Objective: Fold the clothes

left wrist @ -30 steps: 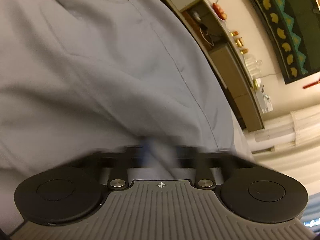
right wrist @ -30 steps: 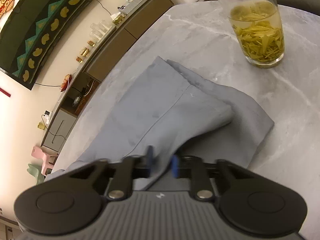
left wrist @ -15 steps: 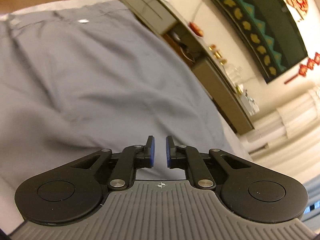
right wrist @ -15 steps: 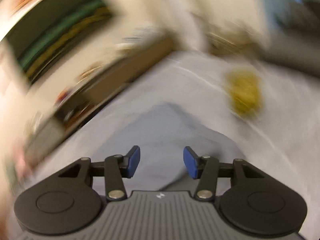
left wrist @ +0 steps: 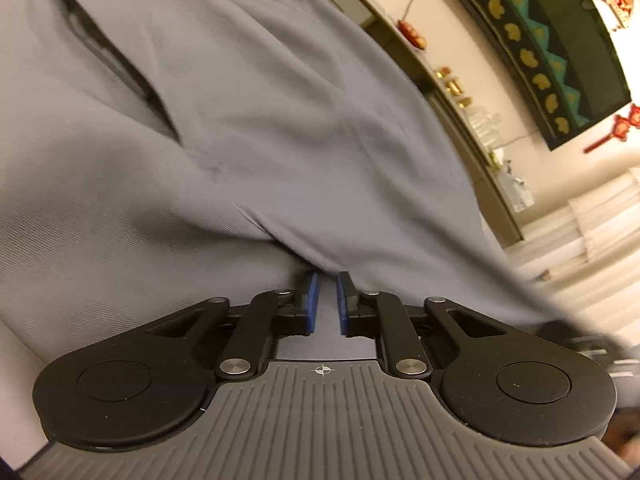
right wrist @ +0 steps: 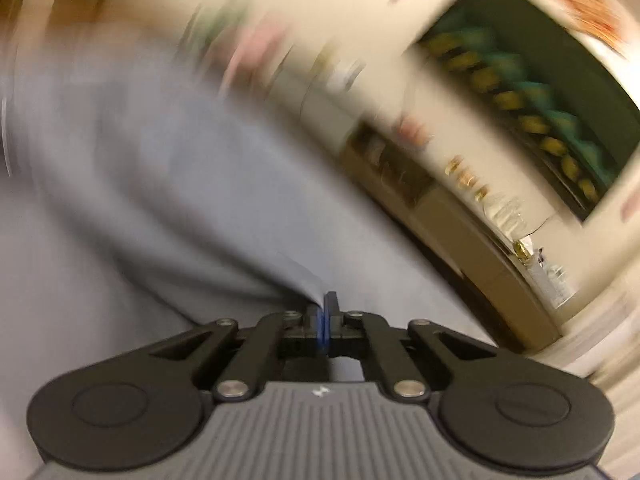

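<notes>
A pale table carries everything here, and only slivers of it show: a light strip along the lower left edge of the left wrist view, running down beside the cloth. Lying directly on it are grey trousers, spread wide and covering nearly all the top, with the waistband and a button at the far end and a dark pocket slit on the left side. In the right wrist view the picture is badly smeared; the grey cloth fills the left half, and whether bare tabletop shows there cannot be told.
</notes>
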Demonstrator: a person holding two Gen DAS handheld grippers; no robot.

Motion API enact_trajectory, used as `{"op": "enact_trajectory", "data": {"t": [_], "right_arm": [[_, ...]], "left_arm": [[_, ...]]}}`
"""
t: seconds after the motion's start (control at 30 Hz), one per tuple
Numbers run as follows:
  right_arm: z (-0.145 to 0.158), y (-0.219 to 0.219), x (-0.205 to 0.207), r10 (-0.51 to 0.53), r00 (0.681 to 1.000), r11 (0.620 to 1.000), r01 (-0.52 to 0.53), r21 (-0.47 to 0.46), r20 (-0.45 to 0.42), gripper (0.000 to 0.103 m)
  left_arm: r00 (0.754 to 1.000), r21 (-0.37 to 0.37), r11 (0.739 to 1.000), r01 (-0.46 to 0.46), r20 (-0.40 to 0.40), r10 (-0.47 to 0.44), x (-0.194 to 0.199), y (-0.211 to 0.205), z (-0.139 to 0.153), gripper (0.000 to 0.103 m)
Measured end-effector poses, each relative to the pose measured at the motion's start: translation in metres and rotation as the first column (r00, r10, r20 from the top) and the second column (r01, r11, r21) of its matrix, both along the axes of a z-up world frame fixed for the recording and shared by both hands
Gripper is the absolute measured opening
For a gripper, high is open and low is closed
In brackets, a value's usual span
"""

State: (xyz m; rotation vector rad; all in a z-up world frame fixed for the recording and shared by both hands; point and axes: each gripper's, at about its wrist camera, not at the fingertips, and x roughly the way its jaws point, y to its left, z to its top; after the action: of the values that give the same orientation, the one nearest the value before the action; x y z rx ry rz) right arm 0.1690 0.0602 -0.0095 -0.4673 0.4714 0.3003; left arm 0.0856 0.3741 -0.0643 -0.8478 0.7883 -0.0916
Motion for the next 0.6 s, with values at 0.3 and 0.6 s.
{"op": "enact_trajectory", "data": {"t": [0.3, 0.6], "right_arm": [[-0.080, -0.015, -0.057, 0.006, 0.988, 0.996, -0.019, -0.086, -0.152, 0.001], [-0.086, -0.014, -0.077, -0.003, 0.999, 1.000, 0.003, -0.010, -0.037, 0.002]], "left_arm": [[0.997, -0.018, 1.000, -0.020, 0.079, 0.022, -0.023, -0.001, 0.024, 0.015], [0.997, 0.062, 0.998, 0.009, -0.080, -0.004, 0.062, -0.043, 0.050, 0.046]]}}
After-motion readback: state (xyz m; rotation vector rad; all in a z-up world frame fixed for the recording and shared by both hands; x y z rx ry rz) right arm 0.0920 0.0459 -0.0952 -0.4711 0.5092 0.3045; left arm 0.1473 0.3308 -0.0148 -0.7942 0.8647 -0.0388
